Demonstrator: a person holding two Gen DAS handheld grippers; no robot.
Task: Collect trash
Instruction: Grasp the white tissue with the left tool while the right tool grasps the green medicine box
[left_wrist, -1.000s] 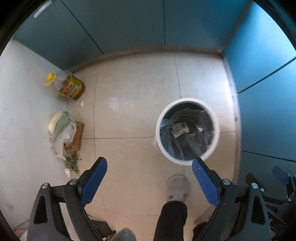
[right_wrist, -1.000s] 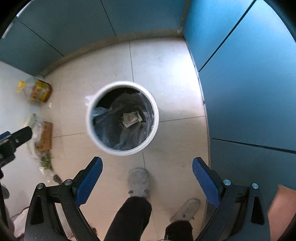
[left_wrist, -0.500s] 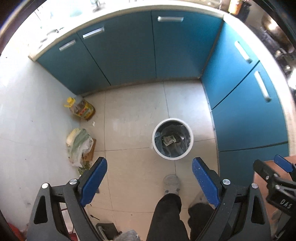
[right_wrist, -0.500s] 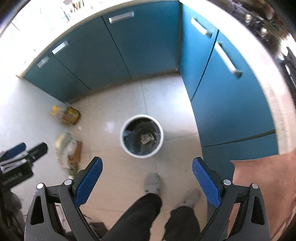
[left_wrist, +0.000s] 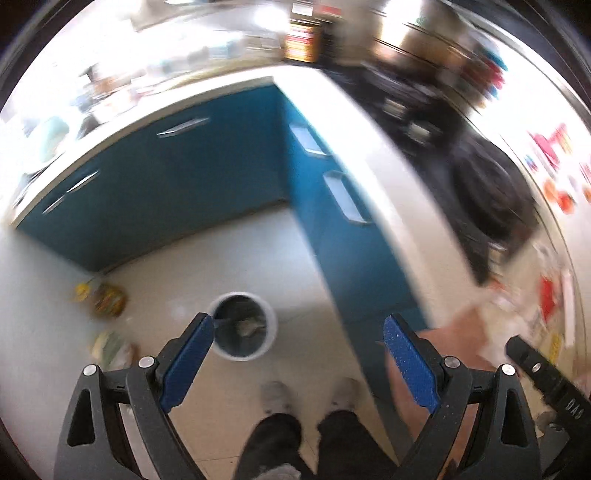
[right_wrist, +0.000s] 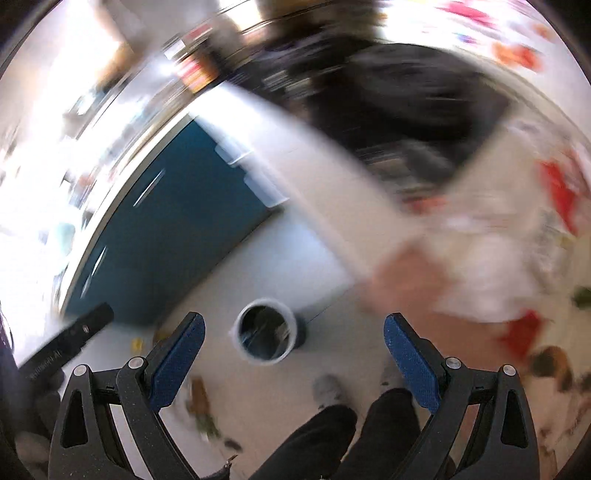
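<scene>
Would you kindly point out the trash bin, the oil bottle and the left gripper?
trash bin (left_wrist: 271, 325): left wrist view, white rim on its right side.
oil bottle (left_wrist: 109, 301): left wrist view, blurred label.
left gripper (left_wrist: 297, 363): left wrist view, midway between fingertips.

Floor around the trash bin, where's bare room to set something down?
Bare tile lies between the trash bin and the blue cabinets behind it, and between bin and slippers. Crowded along the left wall: oil bottle and bagged scraps.

I see blurred kitchen ahead of tongs: teal cabinets (left_wrist: 177, 184) w/ silver handles wrapping a corner, pale countertop (left_wrist: 388, 155) above, light tiled floor (left_wrist: 240, 258) below, bright glare top-left, dark cooktop (right_wrist: 399, 103) far right.
</scene>
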